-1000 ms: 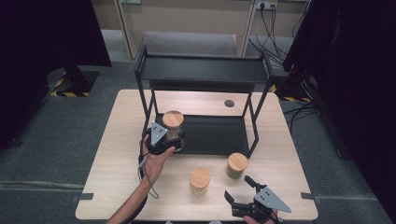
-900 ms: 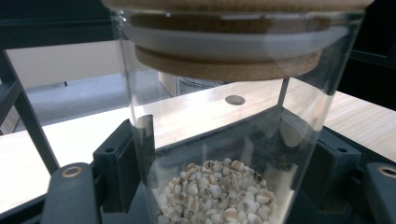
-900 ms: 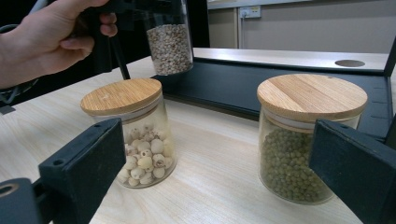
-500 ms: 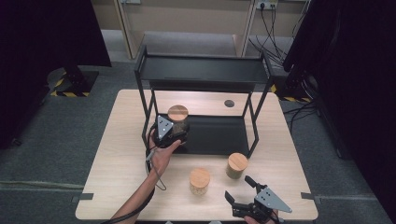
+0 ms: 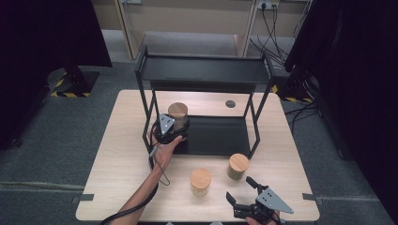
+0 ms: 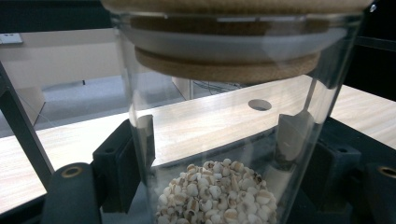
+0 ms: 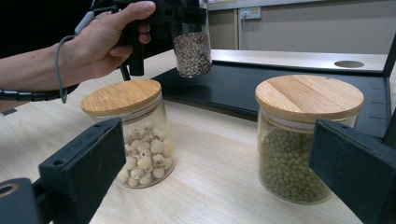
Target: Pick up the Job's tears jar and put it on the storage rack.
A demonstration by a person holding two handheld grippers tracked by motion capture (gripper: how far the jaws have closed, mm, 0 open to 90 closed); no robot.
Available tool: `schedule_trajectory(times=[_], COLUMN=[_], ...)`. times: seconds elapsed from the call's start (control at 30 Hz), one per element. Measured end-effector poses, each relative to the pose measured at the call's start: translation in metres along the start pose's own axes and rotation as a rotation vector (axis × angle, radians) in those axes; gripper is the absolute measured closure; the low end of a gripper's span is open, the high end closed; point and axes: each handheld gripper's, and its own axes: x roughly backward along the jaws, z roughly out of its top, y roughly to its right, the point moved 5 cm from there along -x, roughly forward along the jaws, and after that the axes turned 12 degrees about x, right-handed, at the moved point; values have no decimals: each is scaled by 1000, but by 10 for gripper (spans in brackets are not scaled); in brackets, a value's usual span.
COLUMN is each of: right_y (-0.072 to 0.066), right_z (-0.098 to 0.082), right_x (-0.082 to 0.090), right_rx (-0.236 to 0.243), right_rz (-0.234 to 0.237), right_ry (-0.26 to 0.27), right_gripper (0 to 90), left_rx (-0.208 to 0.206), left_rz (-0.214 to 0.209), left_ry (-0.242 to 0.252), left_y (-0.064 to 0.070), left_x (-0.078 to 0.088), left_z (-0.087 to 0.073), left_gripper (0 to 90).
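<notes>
Surface [image 5: 117,187] of pale wood spans the middle of the high view, carrying a black two-tier metal rack [image 5: 206,75] at its upper centre. Left gripper [image 5: 174,127], left of centre, holds a clear glass jar of pale grain with a round wooden lid [image 5: 178,111] between its jaws, raised just above the rack's lower shelf at its left end. Right gripper [image 5: 244,197], at the bottom right edge, has wide jaws with nothing between them. Near it stand a lidded glass jar of white seeds [image 5: 201,182] and a lidded glass jar of green beans [image 5: 238,166].
</notes>
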Motion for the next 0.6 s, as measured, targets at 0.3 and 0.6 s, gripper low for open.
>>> schedule_trajectory(times=[0.3,0.6], right_y=[0,1], right_z=[0,0], right_x=[0,1], right_rx=[0,-1], right_rz=[1,2], right_ry=[0,2], right_gripper=[44,44], left_rx=[-7,-12], left_rz=[12,25], left_ry=[-4,-16], left_y=[0,0], left_x=[-6,-12], left_z=[-5,-12], left_gripper=[252,252])
